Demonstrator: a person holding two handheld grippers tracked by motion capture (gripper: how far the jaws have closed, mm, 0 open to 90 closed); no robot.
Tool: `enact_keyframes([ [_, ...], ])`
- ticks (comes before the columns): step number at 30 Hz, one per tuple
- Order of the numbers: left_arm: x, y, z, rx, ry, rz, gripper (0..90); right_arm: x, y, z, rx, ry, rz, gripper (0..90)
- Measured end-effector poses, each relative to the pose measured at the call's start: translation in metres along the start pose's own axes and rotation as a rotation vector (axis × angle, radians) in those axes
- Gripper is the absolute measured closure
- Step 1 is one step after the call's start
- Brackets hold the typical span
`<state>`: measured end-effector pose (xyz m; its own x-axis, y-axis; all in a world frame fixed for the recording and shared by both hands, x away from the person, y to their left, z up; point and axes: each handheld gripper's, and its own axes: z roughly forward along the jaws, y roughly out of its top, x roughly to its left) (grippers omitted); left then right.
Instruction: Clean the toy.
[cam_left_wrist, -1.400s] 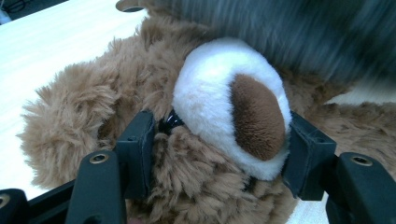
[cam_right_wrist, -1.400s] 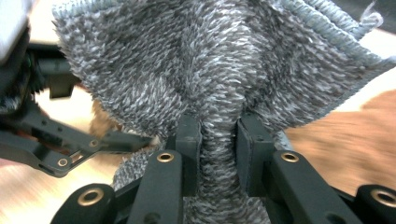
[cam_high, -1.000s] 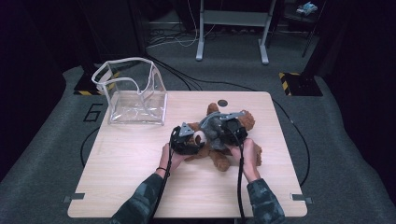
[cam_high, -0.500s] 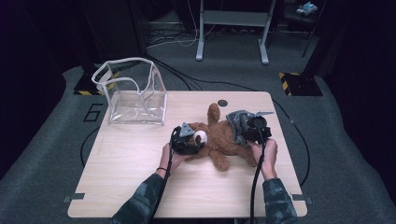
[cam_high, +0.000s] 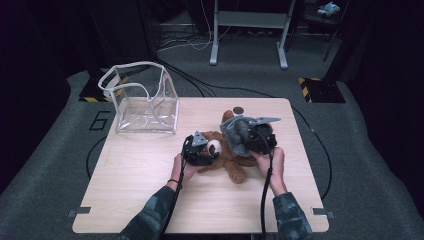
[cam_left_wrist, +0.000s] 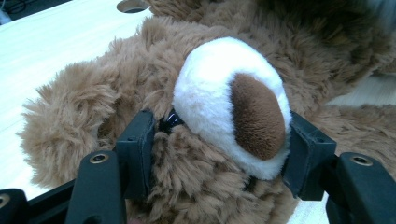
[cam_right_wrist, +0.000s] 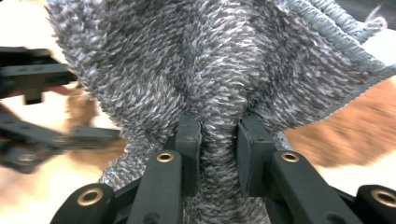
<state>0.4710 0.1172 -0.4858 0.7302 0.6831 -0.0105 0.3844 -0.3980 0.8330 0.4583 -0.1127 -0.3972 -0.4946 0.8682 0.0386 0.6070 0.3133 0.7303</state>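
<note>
A brown teddy bear (cam_high: 231, 156) lies on the wooden table (cam_high: 150, 180) near its middle. My left gripper (cam_high: 200, 150) holds its head, the jaws pressing either side of the white muzzle with the brown nose (cam_left_wrist: 233, 105). My right gripper (cam_high: 256, 137) is shut on a bunched grey terry cloth (cam_right_wrist: 210, 79), lifted over the bear's body (cam_high: 239, 131). In the right gripper view the pads (cam_right_wrist: 189, 135) pinch a fold of the cloth, with the bear's brown fur blurred behind.
A clear plastic bag (cam_high: 144, 100) with a white rim stands open at the table's back left. A small dark round hole (cam_high: 238, 110) sits near the back edge. Floor cables and a metal stand's legs lie beyond the table.
My right gripper swung out to the right with the grey cloth, then came back over the bear's body. The left gripper stayed on the bear's head.
</note>
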Motion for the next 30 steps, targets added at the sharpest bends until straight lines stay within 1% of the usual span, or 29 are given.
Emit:
enact_keyframes([
  [1, 0.0, 0.0, 0.0, 0.003, -0.001, 0.002, 37.4, 0.006, 0.001, 0.006, 0.01, 0.005, -0.023, 72.5],
  [3, 0.0, 0.0, 0.0, 0.003, 0.0, 0.001, 37.4, 0.016, 0.001, 0.017, 0.04, 0.009, -0.05, 72.0],
  [4, 0.0, 0.0, -0.001, 0.005, -0.001, 0.002, 37.4, 0.019, 0.0, 0.023, 0.055, 0.007, -0.051, 71.9],
  [7, 0.0, 0.0, 0.0, 0.007, -0.003, 0.004, 37.3, 0.02, -0.002, 0.035, 0.077, -0.005, -0.06, 71.3],
  [8, 0.0, 0.0, 0.0, 0.006, -0.002, 0.003, 37.4, 0.021, -0.003, 0.036, 0.083, -0.008, -0.048, 71.0],
  [9, 0.0, 0.0, 0.0, 0.005, -0.001, 0.003, 37.4, 0.02, -0.003, 0.037, 0.082, -0.012, -0.064, 70.7],
  [10, 0.0, 0.0, 0.0, 0.005, -0.001, 0.004, 37.4, 0.021, -0.003, 0.037, 0.088, -0.021, -0.068, 70.7],
  [11, 0.0, 0.0, 0.0, 0.006, -0.002, 0.003, 37.4, 0.022, -0.002, 0.037, 0.087, -0.028, -0.089, 70.8],
  [12, 0.0, 0.0, 0.0, 0.005, -0.001, 0.003, 37.4, 0.023, -0.002, 0.037, 0.091, -0.036, -0.085, 71.1],
  [13, 0.0, 0.0, 0.0, 0.003, -0.001, 0.002, 37.4, 0.023, -0.002, 0.036, 0.077, -0.048, -0.104, 71.4],
  [14, 0.0, 0.0, 0.0, 0.004, -0.002, 0.003, 37.4, 0.024, -0.003, 0.035, 0.074, -0.058, -0.109, 71.4],
  [15, 0.0, 0.0, 0.0, 0.0, -0.001, 0.003, 37.4, 0.024, -0.003, 0.034, 0.081, -0.058, -0.108, 71.4],
  [16, 0.0, 0.0, 0.0, -0.002, 0.0, 0.001, 37.4, 0.022, -0.003, 0.033, 0.076, -0.055, -0.106, 71.5],
  [19, 0.0, 0.0, 0.0, 0.001, -0.002, 0.003, 37.3, 0.016, -0.004, 0.028, 0.072, -0.055, -0.08, 71.4],
  [20, 0.0, 0.0, -0.001, 0.004, -0.005, 0.004, 37.4, 0.013, -0.005, 0.026, 0.063, -0.057, -0.086, 71.3],
  [22, 0.0, 0.0, -0.001, 0.001, -0.004, 0.003, 37.3, 0.007, -0.006, 0.021, 0.058, -0.07, -0.072, 71.1],
  [26, 0.0, 0.0, 0.0, -0.002, -0.002, 0.004, 37.3, -0.011, -0.012, 0.011, 0.048, -0.083, -0.037, 70.1],
  [29, -0.001, 0.0, 0.0, -0.001, -0.001, 0.005, 37.3, -0.026, -0.018, 0.005, 0.048, -0.102, 0.001, 69.0],
  [30, -0.001, 0.0, 0.0, -0.001, -0.002, 0.006, 37.3, -0.031, -0.02, 0.004, 0.047, -0.101, 0.021, 68.8],
])
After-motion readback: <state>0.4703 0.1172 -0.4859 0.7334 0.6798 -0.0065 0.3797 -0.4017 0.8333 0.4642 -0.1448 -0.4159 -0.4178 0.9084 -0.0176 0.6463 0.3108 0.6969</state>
